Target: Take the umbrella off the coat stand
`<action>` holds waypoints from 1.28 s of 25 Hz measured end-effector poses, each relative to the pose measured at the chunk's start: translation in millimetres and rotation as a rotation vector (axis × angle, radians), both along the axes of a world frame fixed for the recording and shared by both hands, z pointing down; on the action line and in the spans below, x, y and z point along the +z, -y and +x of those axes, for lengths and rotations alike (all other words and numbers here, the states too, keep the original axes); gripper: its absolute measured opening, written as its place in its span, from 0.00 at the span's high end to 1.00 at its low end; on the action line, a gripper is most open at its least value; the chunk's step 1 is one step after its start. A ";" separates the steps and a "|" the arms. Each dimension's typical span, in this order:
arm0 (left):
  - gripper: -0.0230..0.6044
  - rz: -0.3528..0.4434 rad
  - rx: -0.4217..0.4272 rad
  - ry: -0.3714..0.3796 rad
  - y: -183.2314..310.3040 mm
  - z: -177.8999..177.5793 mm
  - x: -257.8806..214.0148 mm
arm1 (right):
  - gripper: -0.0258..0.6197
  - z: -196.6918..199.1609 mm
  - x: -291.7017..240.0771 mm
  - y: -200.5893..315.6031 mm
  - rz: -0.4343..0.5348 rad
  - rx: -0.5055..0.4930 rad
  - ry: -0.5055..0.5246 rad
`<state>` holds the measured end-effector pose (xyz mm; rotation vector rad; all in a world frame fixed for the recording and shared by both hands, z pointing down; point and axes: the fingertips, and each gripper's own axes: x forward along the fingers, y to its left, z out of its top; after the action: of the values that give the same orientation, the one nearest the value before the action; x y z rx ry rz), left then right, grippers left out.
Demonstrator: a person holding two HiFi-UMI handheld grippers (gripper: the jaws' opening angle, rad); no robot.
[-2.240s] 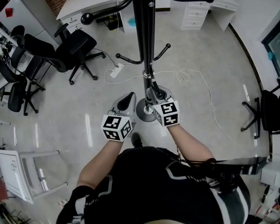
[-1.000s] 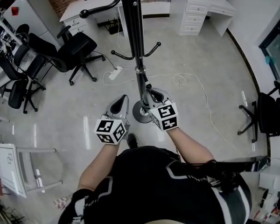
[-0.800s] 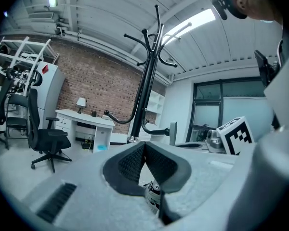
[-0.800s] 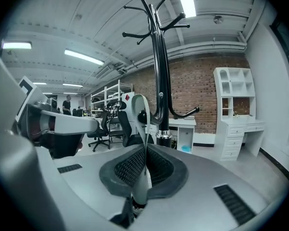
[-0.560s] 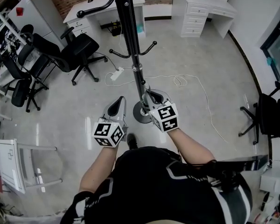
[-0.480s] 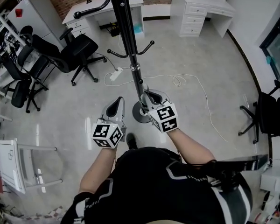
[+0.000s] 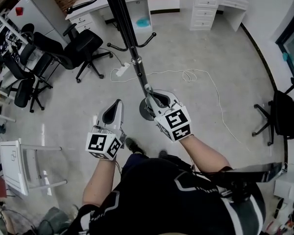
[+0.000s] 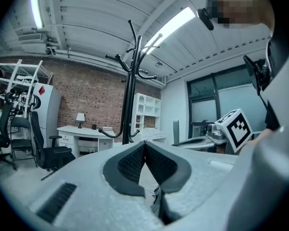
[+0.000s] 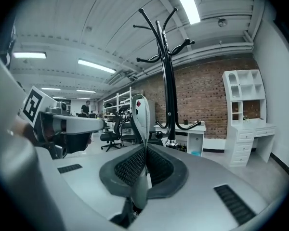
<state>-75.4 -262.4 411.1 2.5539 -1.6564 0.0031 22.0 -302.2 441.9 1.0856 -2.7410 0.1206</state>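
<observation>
The black coat stand (image 7: 130, 38) rises from its round base on the floor in front of me; it also shows in the left gripper view (image 8: 130, 95) and the right gripper view (image 9: 167, 81). My right gripper (image 7: 152, 96) is shut on a thin grey strap loop (image 9: 140, 114) that bears a small red tag and stands up from between the pads (image 9: 145, 148). The strap hangs apart from the stand. I cannot see the umbrella's body; it is hidden under the gripper. My left gripper (image 7: 118, 103) is to the left of the stand's base, shut with nothing in it (image 8: 144, 143).
Black office chairs (image 7: 81, 45) stand at the back left, and another one (image 7: 284, 116) at the right edge. White desks (image 7: 215, 4) line the brick wall. A power strip and a white cable (image 7: 196, 77) lie on the floor. A white frame (image 7: 19, 165) is at the left.
Both grippers have drawn back from the coat stand and risen, the left one drifting left. The stand now leans further away in the head view. The right gripper kept its hold on the strap.
</observation>
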 end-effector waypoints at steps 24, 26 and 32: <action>0.95 0.027 0.136 -0.054 -82.4 -73.8 -35.4 | 0.95 -31.5 -50.2 -89.2 0.010 0.163 0.076; 0.95 0.033 0.143 -0.055 -86.2 -75.4 -37.5 | 0.95 -35.0 -54.7 -95.1 0.021 0.166 0.074; 0.95 0.044 0.157 -0.069 -94.2 -79.8 -42.8 | 0.95 -45.3 -68.0 -109.2 0.054 0.163 0.071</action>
<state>-155.2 -168.2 368.3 2.6776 -1.4441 -0.1102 -23.3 -193.0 374.0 1.3433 -2.7286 0.1104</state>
